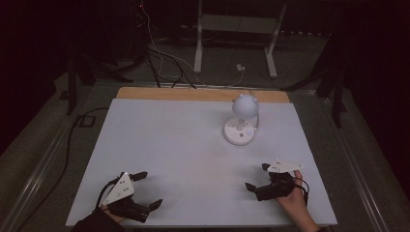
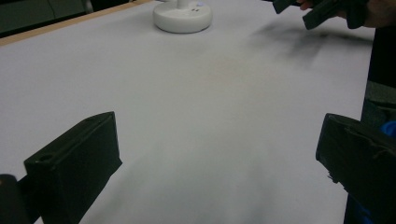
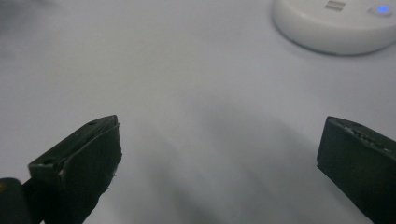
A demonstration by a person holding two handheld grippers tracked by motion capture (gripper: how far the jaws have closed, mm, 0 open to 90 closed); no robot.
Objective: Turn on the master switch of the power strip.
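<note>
Nearest us, at the near edge of the bench (image 1: 159, 125), our left claw (image 1: 145, 190) sits with its jaws spread wide and nothing between them, and our right claw (image 1: 257, 177) at the near right is likewise wide open and empty. Outward from them, the white lamp (image 1: 240, 121) stands upright on its round base toward the far right of the bench, its globe head above the base and a small blue light glowing on the base (image 3: 336, 23). The lamp lies far and slightly left of the right claw, and well apart to the far right of the left claw, so we judge the right hand (image 1: 295, 200) the nearer one. Both hands rest low, with the claws aimed inward across the bench.
</note>
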